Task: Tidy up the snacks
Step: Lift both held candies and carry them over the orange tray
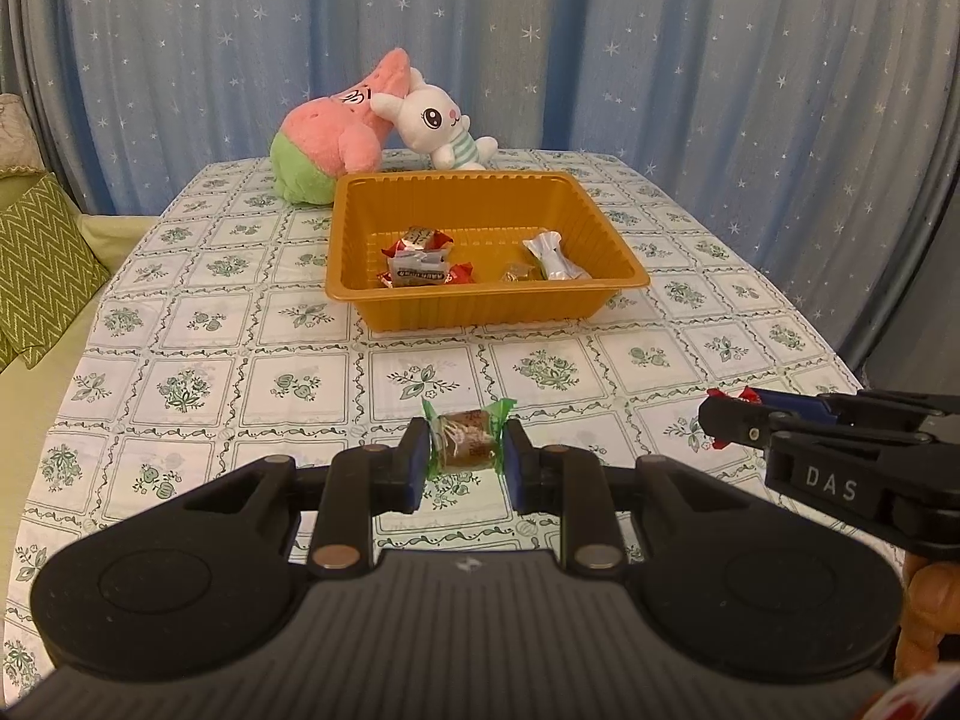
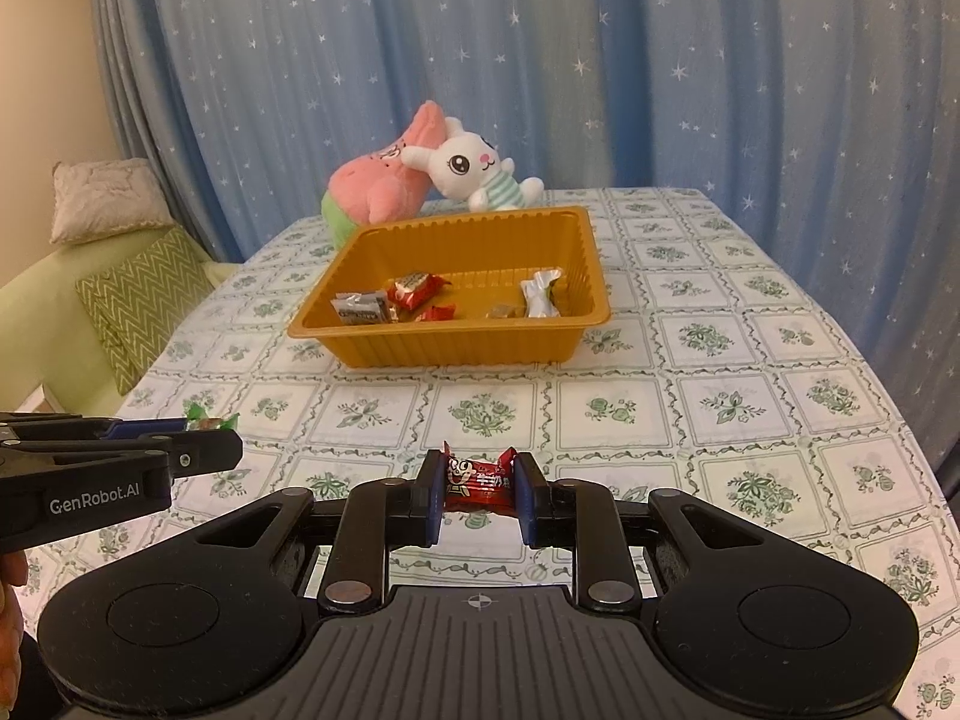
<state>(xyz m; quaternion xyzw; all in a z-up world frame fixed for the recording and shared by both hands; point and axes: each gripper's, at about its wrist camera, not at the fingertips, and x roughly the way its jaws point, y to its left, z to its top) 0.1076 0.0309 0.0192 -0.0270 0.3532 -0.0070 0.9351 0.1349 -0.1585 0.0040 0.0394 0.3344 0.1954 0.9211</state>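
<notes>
Left hand-held gripper (image 1: 467,456): jaws drawn nearly together and clamped on a green-wrapped candy (image 1: 469,439), the blue pads (image 1: 415,468) pressing its two sides, the twisted wrapper ends sticking out above the pads. The candy is clear of the desk (image 1: 180,348), on the near side of the tray (image 1: 480,300) and well short of it. Right hand-held gripper (image 2: 478,489): jaws likewise nearly together and clamped on a red-wrapped candy (image 2: 480,480) with a printed cartoon face, also off the desk, on the near side of the tray. In the left wrist view the right hand-held gripper enters from the right edge with red wrapper showing at its tip; in the right wrist view the left one enters from the left edge with green wrapper at its tip. The two stand side by side, apart. The orange ribbed tray sits on the floral cloth near the middle of the desk. Inside it lie a grey sachet (image 2: 362,308), two red-wrapped candies (image 2: 414,291), a small brown-gold piece (image 2: 503,311) and a silver-wrapped candy (image 2: 540,294). Just behind the tray, touching each other, lean a pink plush (image 1: 342,132) and a white rabbit plush (image 1: 438,126). Behind those hangs a blue starred curtain (image 1: 660,60). Left of the desk, beyond the tray, are a green sofa (image 2: 36,300) and a zigzag cushion (image 2: 144,300).
</notes>
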